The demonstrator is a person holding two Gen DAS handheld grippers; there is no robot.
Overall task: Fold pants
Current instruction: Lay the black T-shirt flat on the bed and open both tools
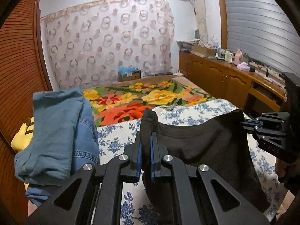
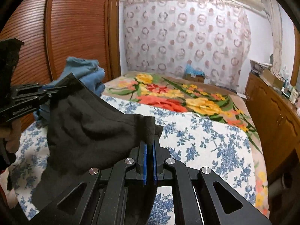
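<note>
Dark charcoal pants (image 1: 196, 142) hang stretched between my two grippers above a bed with a blue-flowered white sheet (image 1: 116, 136). My left gripper (image 1: 145, 140) is shut on one corner of the cloth, which bunches up between its blue pads. The right gripper (image 1: 245, 122) appears at the right edge of the left wrist view, clamped on the other corner. In the right wrist view the right gripper (image 2: 149, 144) is shut on a fold of the pants (image 2: 90, 131), and the left gripper (image 2: 61, 88) pinches the far corner at the left. The cloth sags down toward the sheet (image 2: 206, 140).
A heap of blue denim clothes (image 1: 60, 131) lies on the bed's left side, a yellow item (image 1: 22, 136) under it. A bright floral blanket (image 1: 142, 99) covers the far half. A wooden slatted wardrobe (image 2: 75, 28) stands left, a wooden sideboard (image 1: 225, 75) with bottles right.
</note>
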